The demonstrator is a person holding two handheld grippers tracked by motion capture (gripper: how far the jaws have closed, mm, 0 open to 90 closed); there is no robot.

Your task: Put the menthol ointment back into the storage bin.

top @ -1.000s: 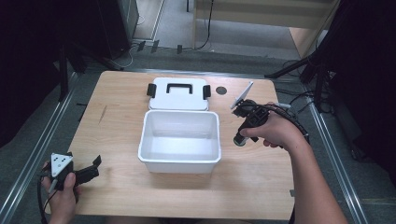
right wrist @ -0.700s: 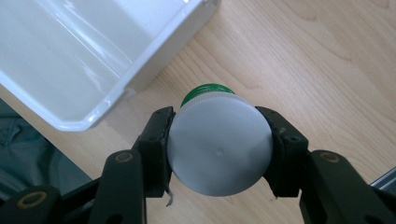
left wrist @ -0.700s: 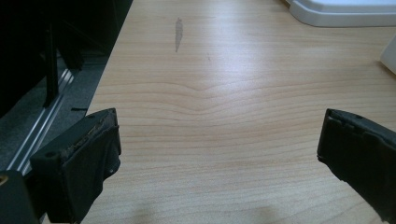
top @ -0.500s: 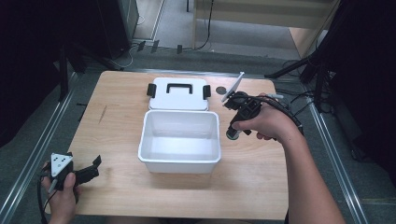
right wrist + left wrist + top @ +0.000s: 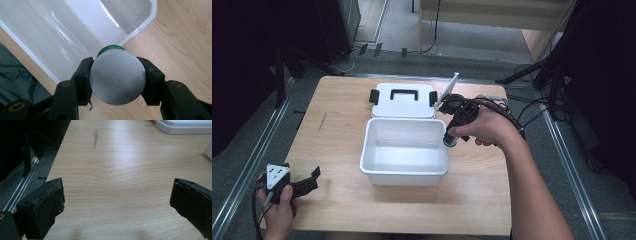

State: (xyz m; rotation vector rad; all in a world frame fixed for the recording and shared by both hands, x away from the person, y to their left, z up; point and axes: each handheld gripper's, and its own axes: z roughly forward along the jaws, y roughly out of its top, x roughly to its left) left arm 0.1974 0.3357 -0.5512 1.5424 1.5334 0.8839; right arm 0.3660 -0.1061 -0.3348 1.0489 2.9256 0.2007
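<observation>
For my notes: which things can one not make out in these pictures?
- Bottle, right gripper view: seen end-on, its sides are covered by the right gripper; in the high view the hand hides most of it.
- Bin: cut off by the frame edge there.
- Lid, left gripper view: cut off at the top edge.

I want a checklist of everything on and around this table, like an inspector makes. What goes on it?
Surface: wooden table, with a small dark streak near its left side.
Job's things: open white bin, nothing seen inside; white lid with black handle flat behind it; grey bottle with a green cap.
Clutter: nothing seen.
Grippers: right tool shut on the bottle, at the bin's right rim; left tool open, holding nothing, at the table's near left corner.
Cables: black cable trails from the right tool; more cables lie on the floor at right.
Surroundings: grey floor, metal rails on both sides, dark stands, wooden furniture behind.
</observation>
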